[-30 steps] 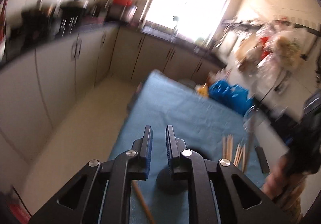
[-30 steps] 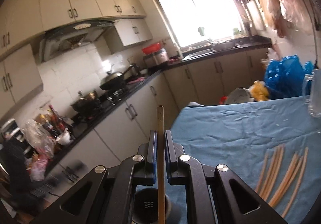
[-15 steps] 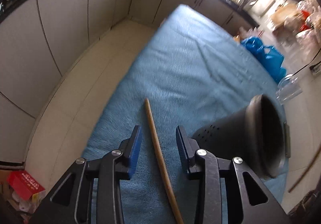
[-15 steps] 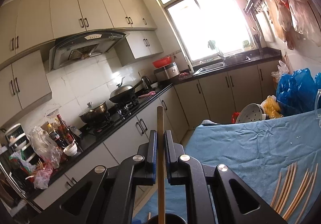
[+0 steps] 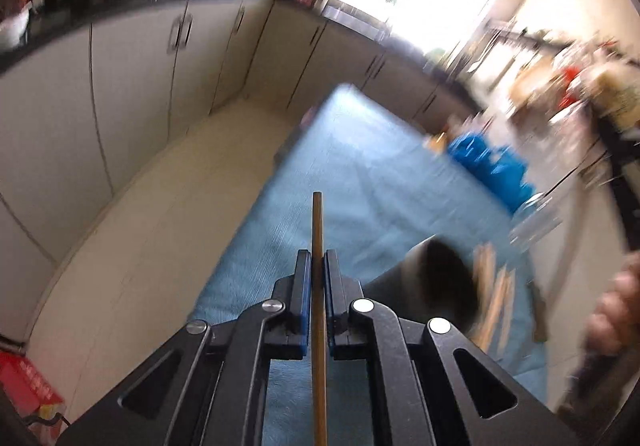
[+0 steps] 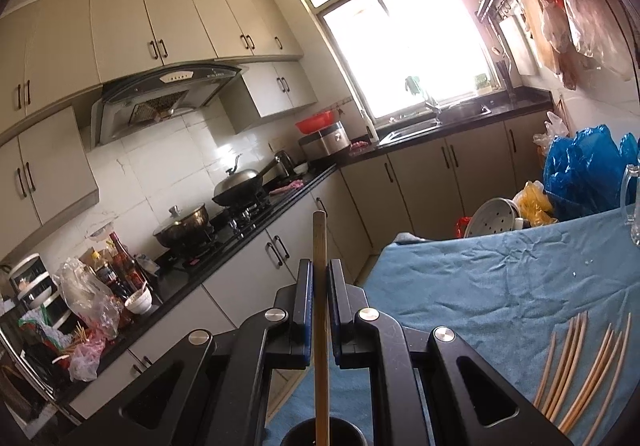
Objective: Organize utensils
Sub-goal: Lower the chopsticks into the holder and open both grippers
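Both tools [image 5: 316, 266] [image 6: 319, 276] around chopsticks [image 5: 318, 230]

We see a table under a wrinkled blue cloth [image 6: 500, 286]. On it, right of the black holder [image 6: 324, 434], loose chopsticks [image 6: 584, 362] lie fanned; a glass mug [image 6: 630, 202] stands beyond them.

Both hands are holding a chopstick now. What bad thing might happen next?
The right gripper pinches a chopstick whose lower end hangs over the black cup. If it drops tilted, it may hit the rim and fall onto the blue cloth.

The left gripper grips another chopstick, and that view is blurred, which suggests fast movement. Swinging it near the cup might knock the cup over.
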Demonstrator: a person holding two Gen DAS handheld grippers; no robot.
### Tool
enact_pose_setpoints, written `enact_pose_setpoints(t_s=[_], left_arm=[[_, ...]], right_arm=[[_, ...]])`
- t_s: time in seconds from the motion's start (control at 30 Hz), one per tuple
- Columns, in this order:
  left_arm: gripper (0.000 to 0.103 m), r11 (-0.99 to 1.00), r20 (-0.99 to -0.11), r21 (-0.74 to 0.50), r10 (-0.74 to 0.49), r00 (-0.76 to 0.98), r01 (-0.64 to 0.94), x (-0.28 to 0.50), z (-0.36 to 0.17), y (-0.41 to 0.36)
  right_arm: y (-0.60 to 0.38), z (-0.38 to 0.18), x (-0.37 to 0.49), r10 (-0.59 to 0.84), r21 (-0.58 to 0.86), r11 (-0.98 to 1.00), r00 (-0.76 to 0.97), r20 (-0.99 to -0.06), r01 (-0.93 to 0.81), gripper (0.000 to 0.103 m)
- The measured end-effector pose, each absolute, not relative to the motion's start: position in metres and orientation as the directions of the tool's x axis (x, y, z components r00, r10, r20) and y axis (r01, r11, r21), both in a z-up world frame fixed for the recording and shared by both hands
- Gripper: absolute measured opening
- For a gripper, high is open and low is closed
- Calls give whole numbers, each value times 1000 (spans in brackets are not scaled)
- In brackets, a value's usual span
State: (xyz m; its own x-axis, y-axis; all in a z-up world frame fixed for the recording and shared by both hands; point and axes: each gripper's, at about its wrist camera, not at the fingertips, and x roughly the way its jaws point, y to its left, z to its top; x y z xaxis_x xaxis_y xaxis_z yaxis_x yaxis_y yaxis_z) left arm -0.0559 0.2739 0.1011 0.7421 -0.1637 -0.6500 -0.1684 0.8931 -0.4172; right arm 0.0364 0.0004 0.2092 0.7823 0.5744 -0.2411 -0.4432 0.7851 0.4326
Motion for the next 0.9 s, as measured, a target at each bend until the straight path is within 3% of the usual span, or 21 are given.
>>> enact_pose_setpoints(t_s=[0.2,0.43,0.6,0.9], left_arm=[[6,877,-421,-480,-194,886,-36,-96,194,281],[5,872,-265,-487,-203,943,50,-107,255,279],[6,888,-234,-459,-165,958,41,-78,272,268],[6,925,-329,-379,-110,938,-24,1,221,233]], right_arm=[[0,222,33,579,441,774,790,-203,-454,7],[1,227,34,574,446,772,797,-187,-452,7],[7,230,40,559,447,777,813,-163,-444,7],[20,210,55,479,402,826,867,-135,-394,7]])
